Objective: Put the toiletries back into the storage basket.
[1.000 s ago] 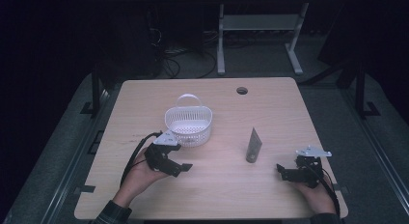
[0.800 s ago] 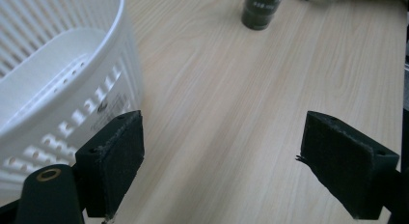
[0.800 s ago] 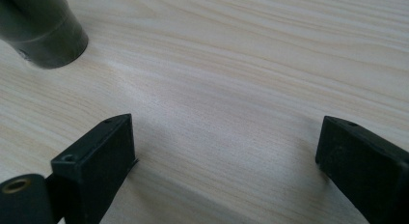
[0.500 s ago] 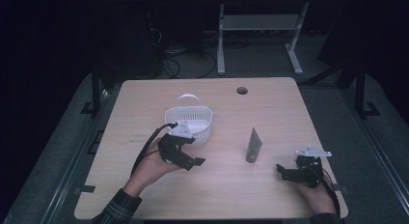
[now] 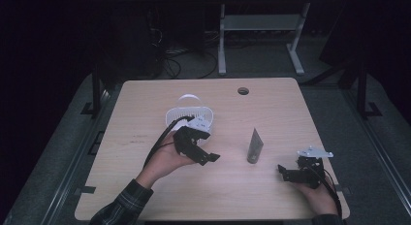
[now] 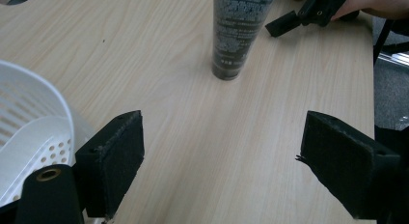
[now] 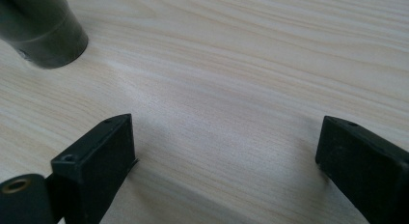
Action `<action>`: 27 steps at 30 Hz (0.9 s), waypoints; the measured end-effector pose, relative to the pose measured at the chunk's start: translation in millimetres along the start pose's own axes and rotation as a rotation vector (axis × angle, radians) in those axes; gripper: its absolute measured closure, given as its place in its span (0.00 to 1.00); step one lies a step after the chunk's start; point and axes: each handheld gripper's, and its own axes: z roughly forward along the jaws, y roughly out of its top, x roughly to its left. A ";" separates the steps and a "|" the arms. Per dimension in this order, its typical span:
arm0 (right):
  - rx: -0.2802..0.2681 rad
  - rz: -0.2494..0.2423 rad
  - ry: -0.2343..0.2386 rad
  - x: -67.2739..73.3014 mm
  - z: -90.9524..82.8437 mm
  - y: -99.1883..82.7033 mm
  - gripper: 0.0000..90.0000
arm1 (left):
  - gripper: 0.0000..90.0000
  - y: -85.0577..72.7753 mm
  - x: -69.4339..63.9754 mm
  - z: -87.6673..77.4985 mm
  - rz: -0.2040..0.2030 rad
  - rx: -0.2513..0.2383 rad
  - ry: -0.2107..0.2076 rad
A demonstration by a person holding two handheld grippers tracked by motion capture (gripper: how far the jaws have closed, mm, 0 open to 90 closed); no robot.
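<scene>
Two grippers work the counter point(image 5: 145, 113): left gripper point(image 5: 208, 157) fingers apart, beside the white basket point(image 5: 190, 117). The upright dark tube point(image 5: 254, 146) stands between it and the right gripper point(image 5: 283, 172), fingers apart, empty.

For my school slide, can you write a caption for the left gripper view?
Open black fingers of the left gripper point at a dark upright tube, white basket beside them.

Print on dark tube point(image 6: 237, 31) illegible.
</scene>
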 end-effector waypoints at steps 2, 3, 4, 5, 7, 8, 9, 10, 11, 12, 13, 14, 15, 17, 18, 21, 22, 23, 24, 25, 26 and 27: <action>0.000 0.000 0.000 0.0 0.0 0.0 0.07 | 0.16 5.5 -1.3 3.5 0.004 0.005 -0.002; 0.000 0.000 0.000 0.0 -0.1 0.0 0.07 | 0.16 7.4 -1.3 4.5 0.012 0.012 -0.003; -0.001 0.000 -0.001 0.0 0.0 0.0 0.07 | 0.16 11.7 -2.1 7.8 0.018 0.013 -0.006; -0.001 0.000 -0.001 0.0 0.0 0.0 0.07 | 0.16 14.8 -2.4 9.6 0.020 0.015 -0.010; -0.001 0.000 -0.001 0.0 0.0 0.0 0.07 | 0.16 16.6 -2.3 10.5 0.019 0.016 -0.011; -0.001 0.001 -0.001 0.1 0.0 0.0 0.07 | 0.16 21.2 -1.8 12.5 0.017 0.012 -0.013; -0.001 0.001 -0.001 0.1 0.0 0.0 0.07 | 0.16 21.2 -1.8 12.5 0.017 0.012 -0.013; -0.001 0.000 -0.001 0.0 0.0 0.0 0.07 | 0.16 25.7 -1.7 14.2 0.013 0.010 -0.014; -0.001 0.000 -0.001 0.0 0.0 0.0 0.07 | 0.16 25.7 -1.7 14.2 0.013 0.010 -0.014; 0.000 0.000 0.000 0.0 0.0 0.0 0.07 | 0.16 29.7 -1.2 15.8 0.014 0.006 -0.019; 0.000 0.000 0.000 0.0 0.0 0.0 0.07 | 0.16 31.6 -1.1 16.7 0.010 0.003 -0.020; 0.000 0.000 0.000 0.0 0.0 0.0 0.07 | 0.16 33.6 -1.0 17.6 0.012 0.002 -0.019; 0.000 0.000 0.000 0.0 0.0 0.0 0.07 | 0.16 35.9 -0.9 18.2 0.015 0.004 -0.021; 0.000 0.000 0.000 0.0 0.0 0.0 0.07 | 0.16 38.2 -1.1 19.2 0.016 0.003 -0.023; 0.000 0.000 0.000 0.0 0.0 0.0 0.07 | 0.16 41.3 -1.7 20.5 0.018 0.001 -0.024; 0.000 0.000 0.000 0.0 0.0 0.0 0.07 | 0.16 51.3 -4.0 24.7 0.027 0.006 -0.026; 0.000 0.000 0.000 0.0 0.0 0.0 0.07 | 0.16 53.9 -4.8 26.1 0.029 0.007 -0.028; 0.000 0.000 0.000 0.0 0.0 0.0 0.07 | 0.16 56.6 -5.3 27.1 0.034 0.015 -0.029; 0.000 0.000 0.000 0.0 0.0 0.0 0.07 | 0.16 58.9 -5.8 28.7 0.036 0.015 -0.032; 0.000 0.000 0.000 0.0 0.0 0.0 0.07 | 0.16 58.9 -5.8 28.7 0.036 0.015 -0.032; 0.000 0.000 0.000 0.0 0.0 0.0 0.07 | 0.16 63.6 -6.7 31.6 0.040 0.018 -0.035; 0.000 0.000 0.000 0.0 0.0 0.0 0.07 | 0.16 63.6 -6.7 31.6 0.040 0.018 -0.035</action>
